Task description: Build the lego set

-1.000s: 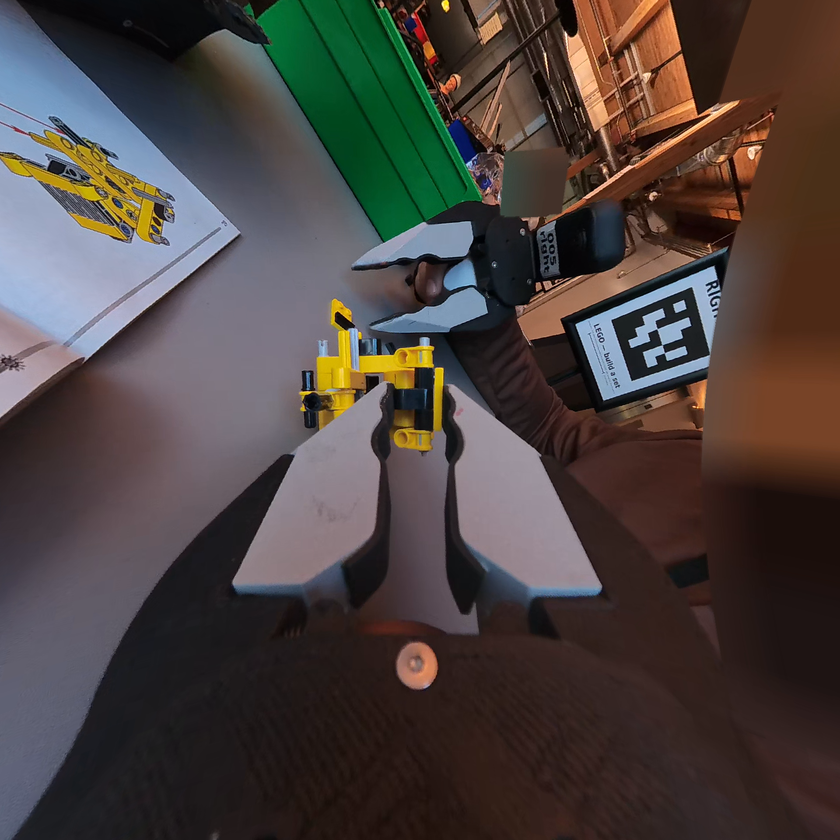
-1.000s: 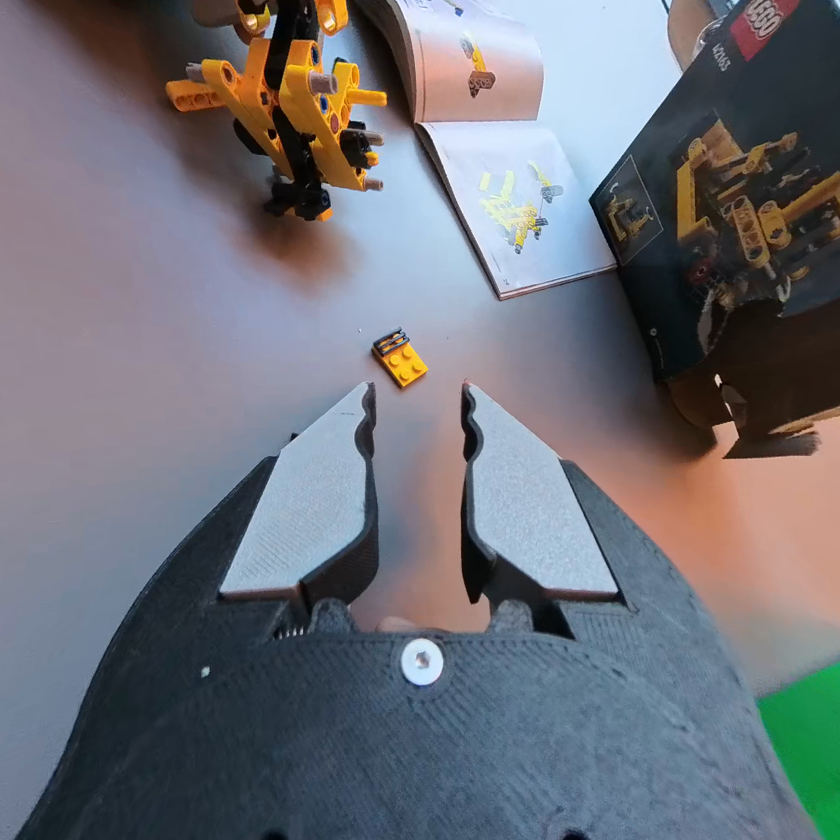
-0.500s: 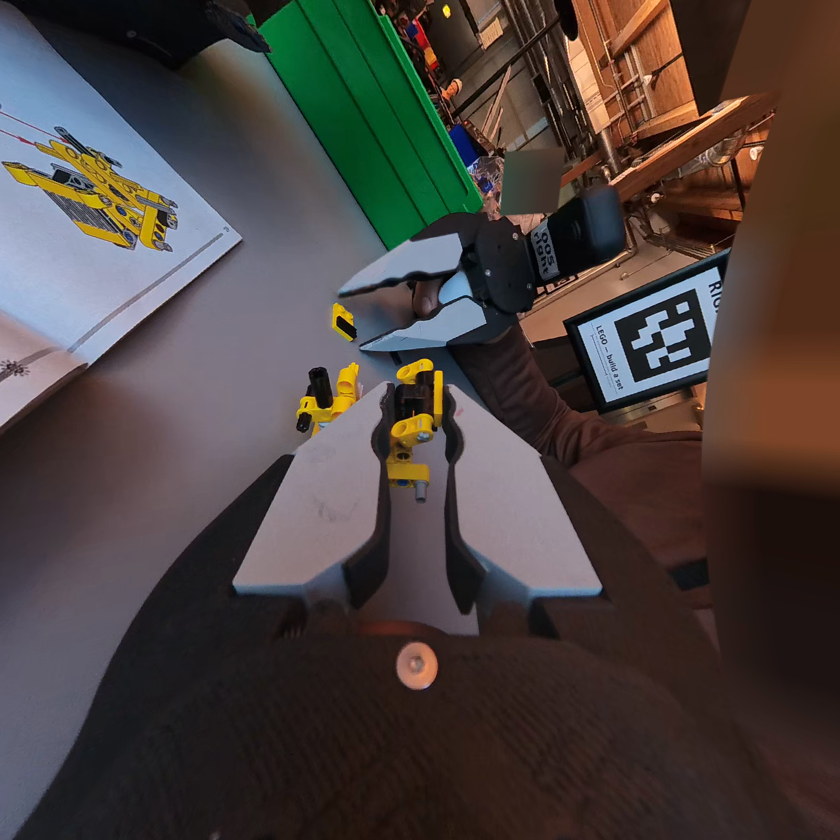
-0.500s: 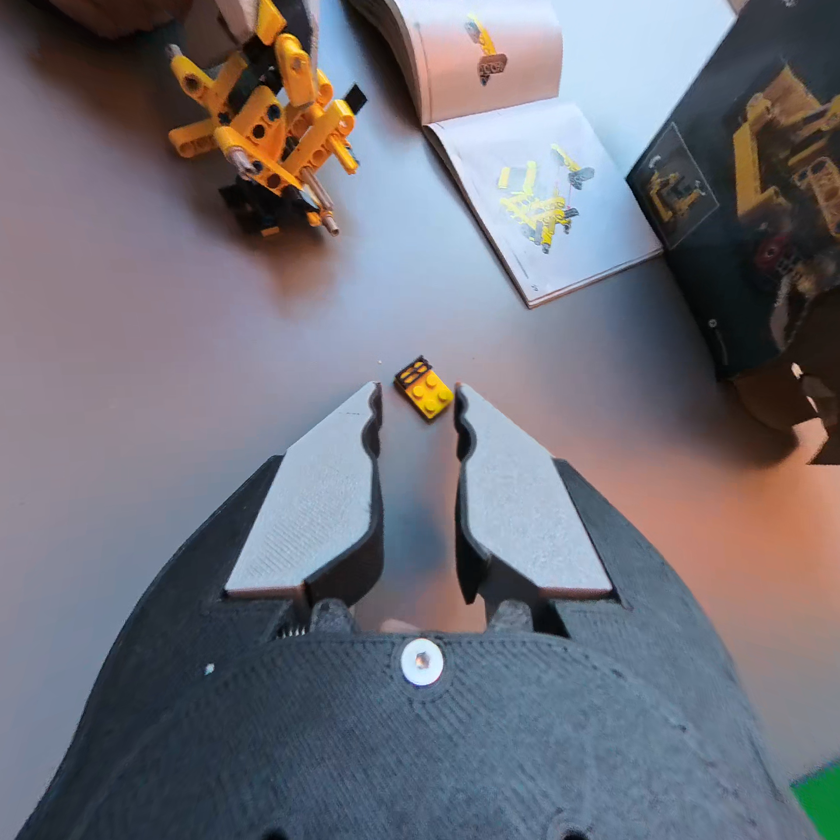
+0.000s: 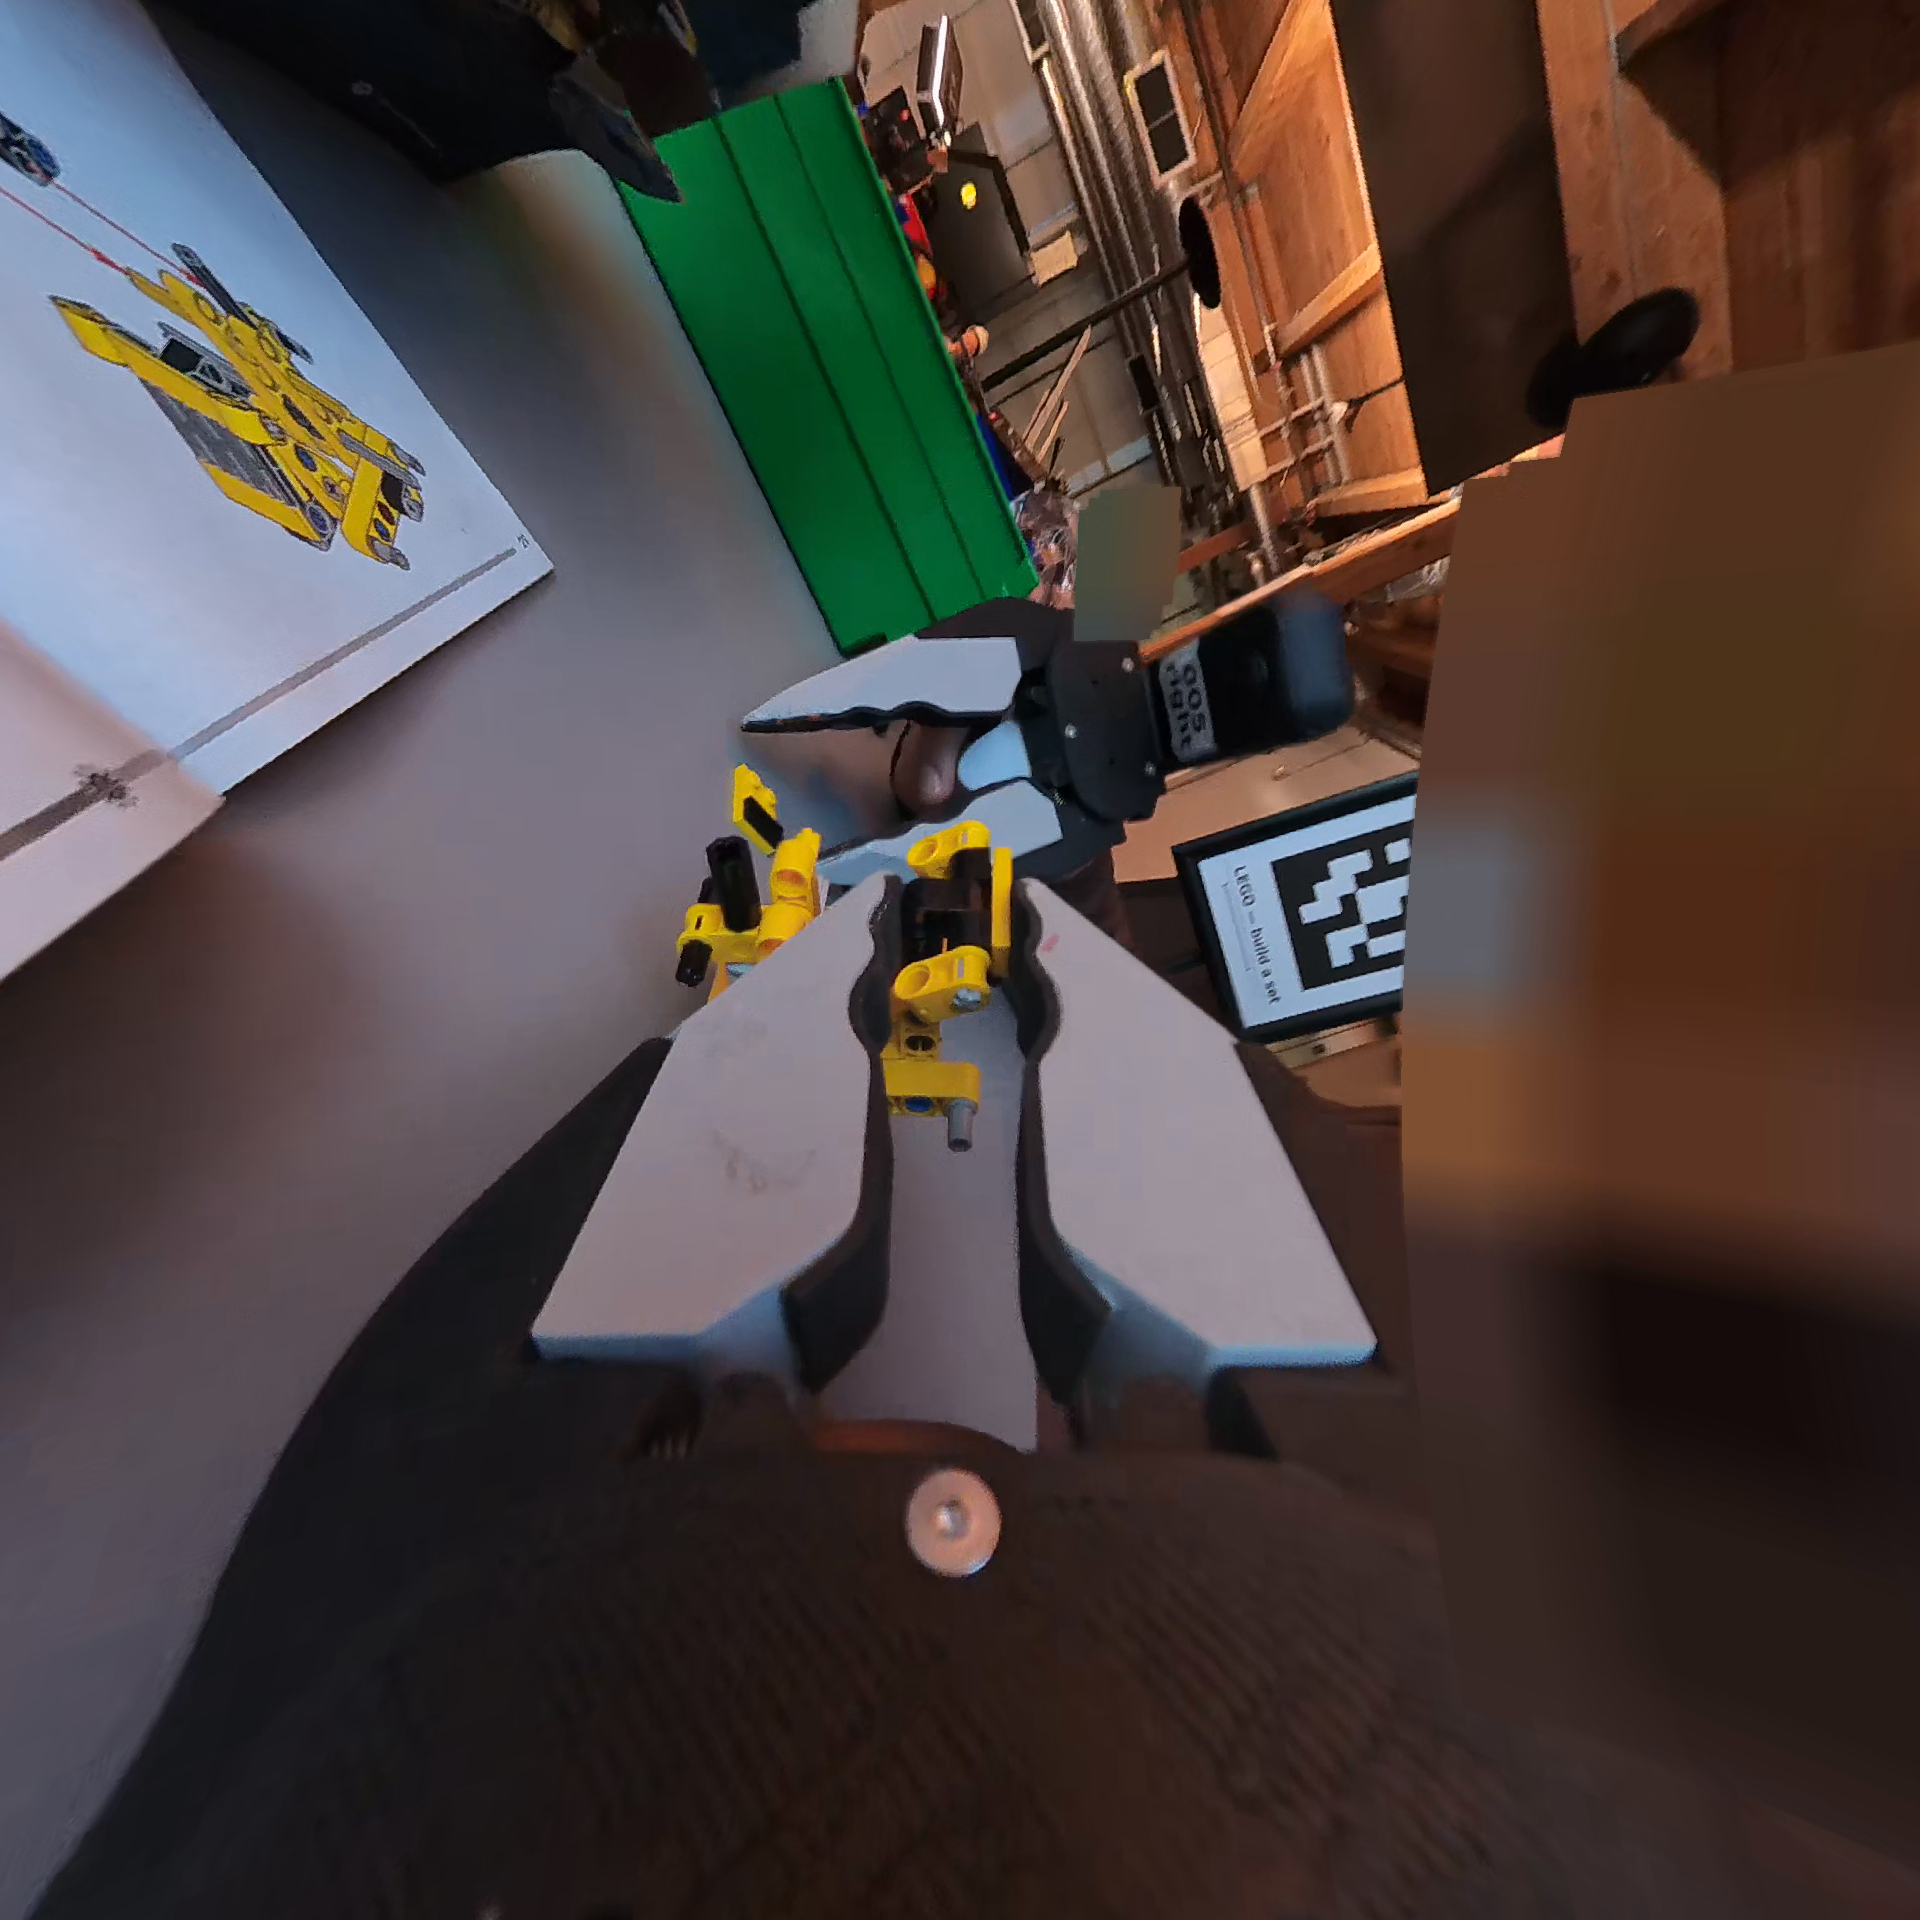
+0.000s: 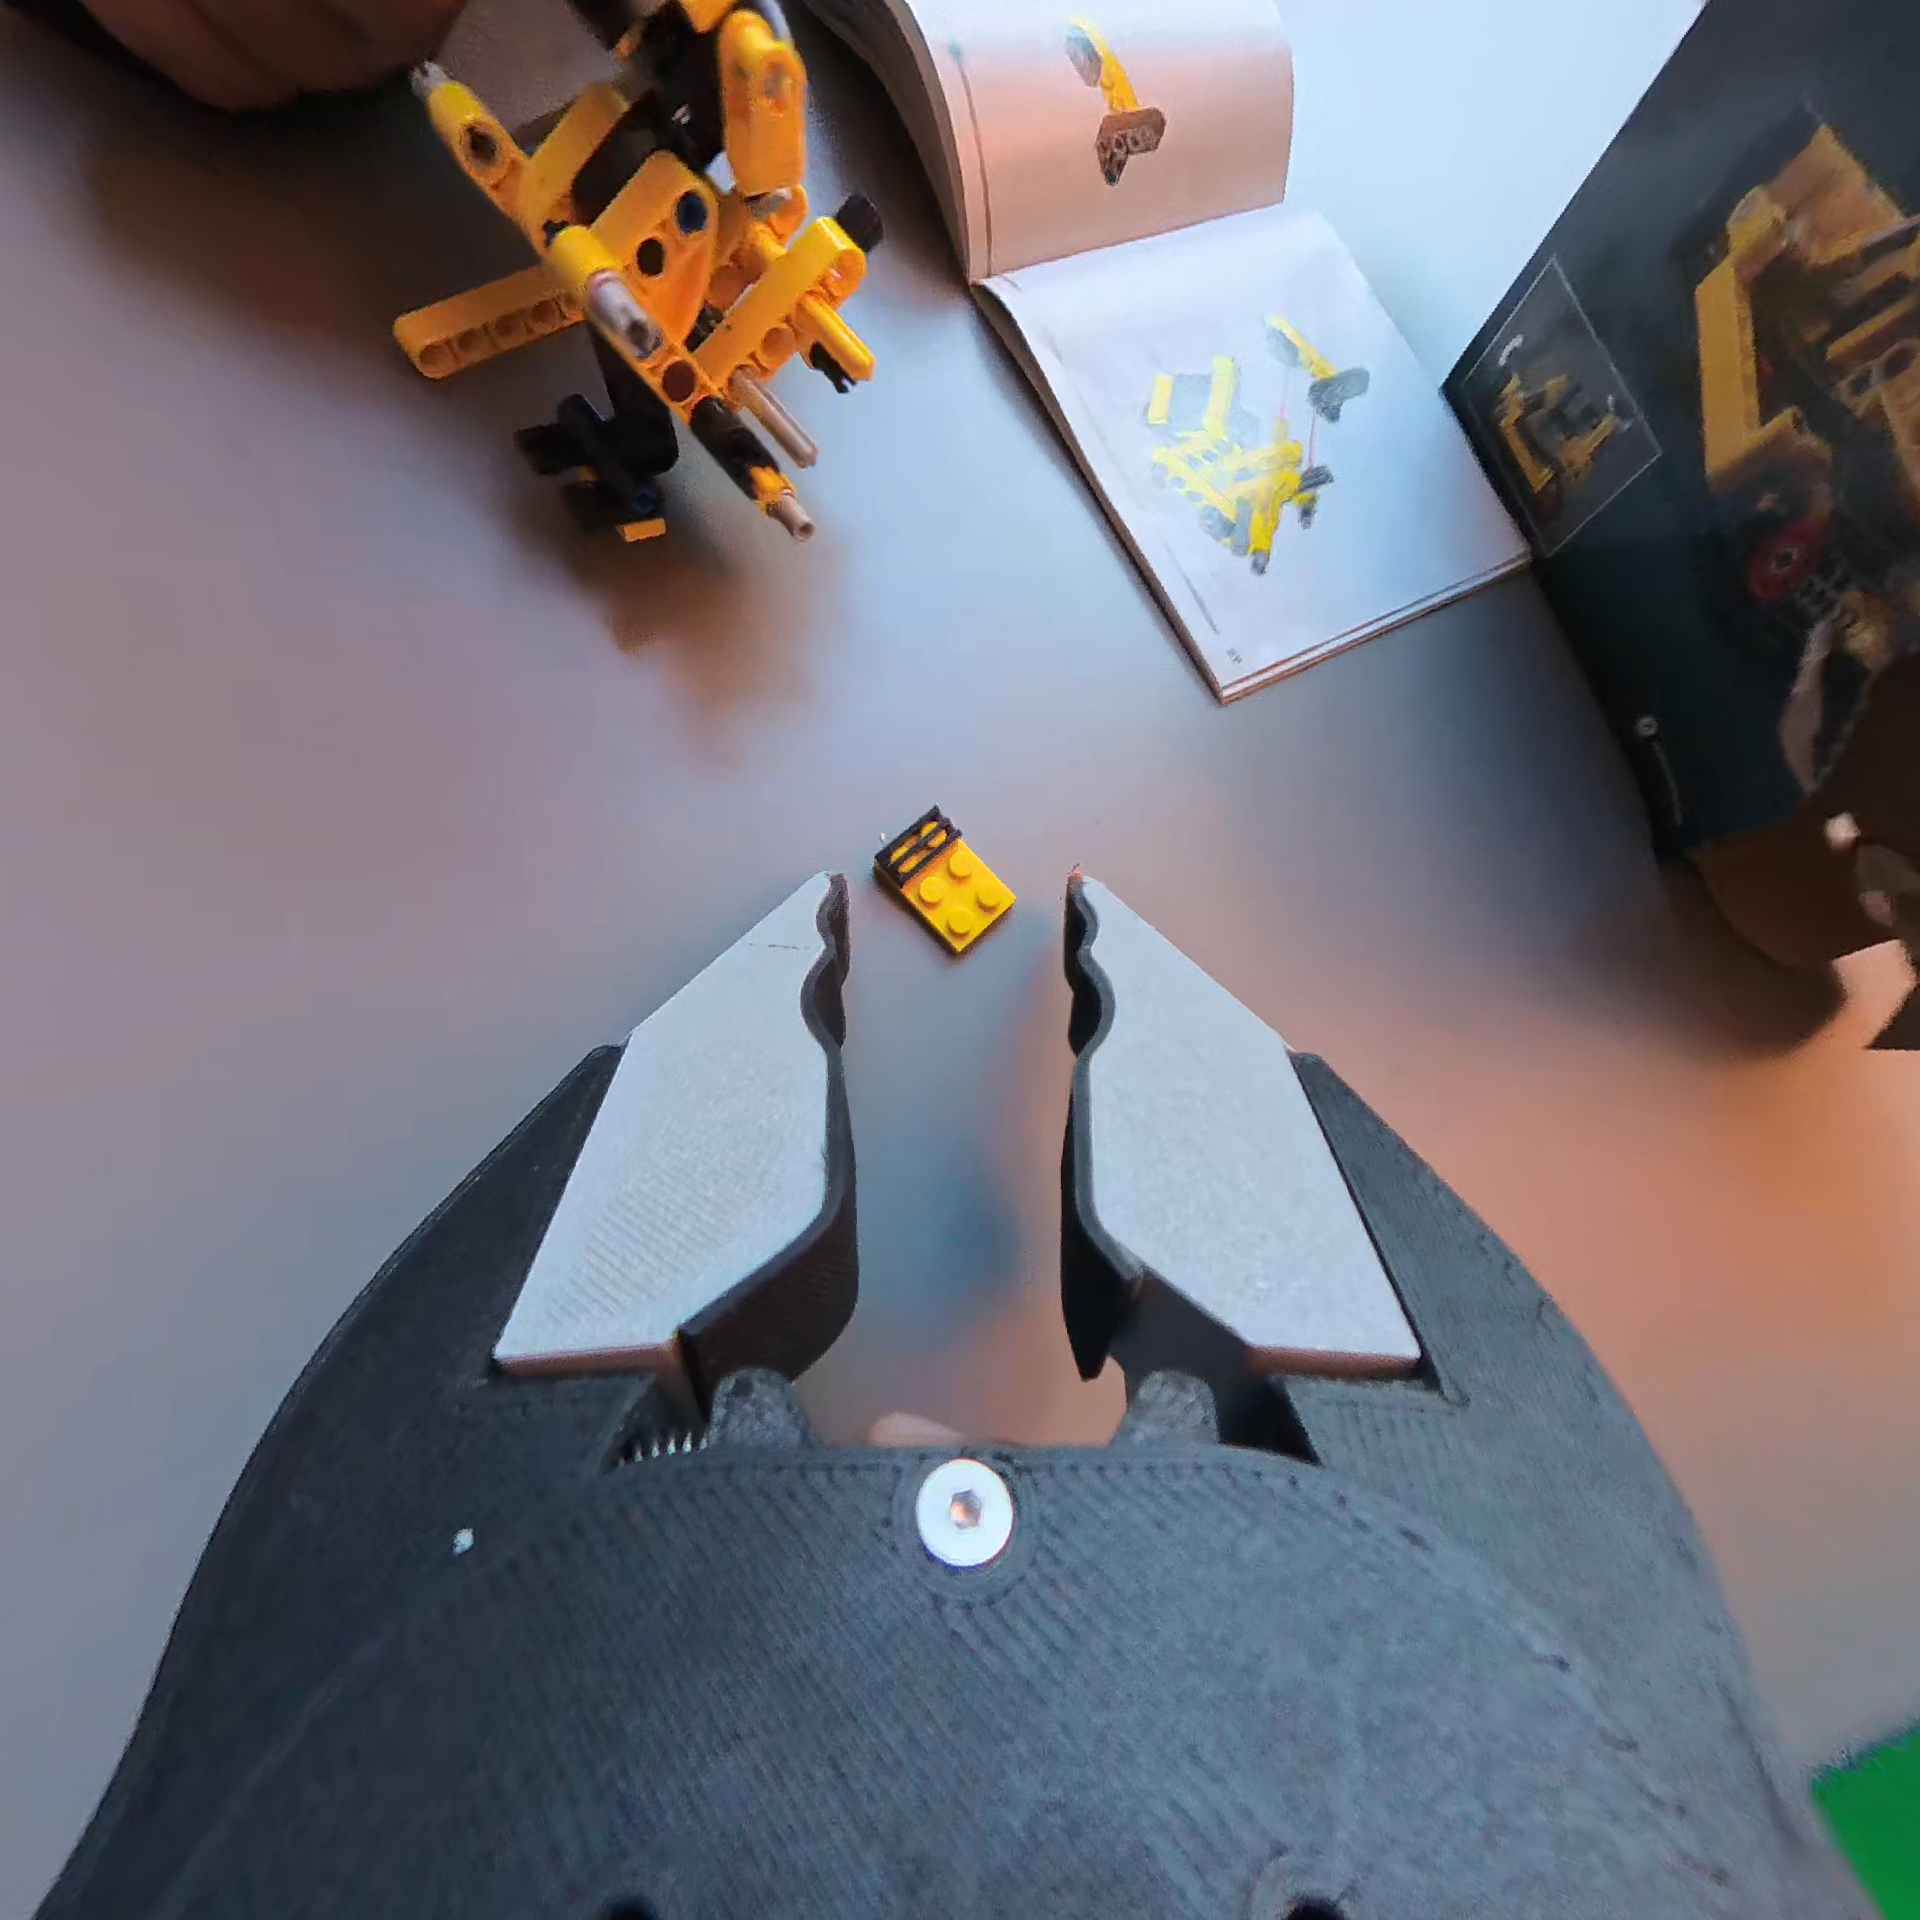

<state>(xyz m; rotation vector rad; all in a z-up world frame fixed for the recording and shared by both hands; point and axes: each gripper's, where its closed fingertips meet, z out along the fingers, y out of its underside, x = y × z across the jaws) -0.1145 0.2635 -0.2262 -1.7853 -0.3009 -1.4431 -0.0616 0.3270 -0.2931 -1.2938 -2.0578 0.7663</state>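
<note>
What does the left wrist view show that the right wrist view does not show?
Only the left wrist view: the green panel, the framed marker sign and the open right claw from outside. Only the right wrist view: the dark set box. Both: the yellow model in the left claw, the small yellow plate, the booklet.

glossy plastic brick (yellow), matt table

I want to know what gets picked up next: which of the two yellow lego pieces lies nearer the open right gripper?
The small flat yellow plate with the black grille end, lying just ahead of the right gripper; the large yellow assembly sits farther off, clamped by the left gripper.
</note>
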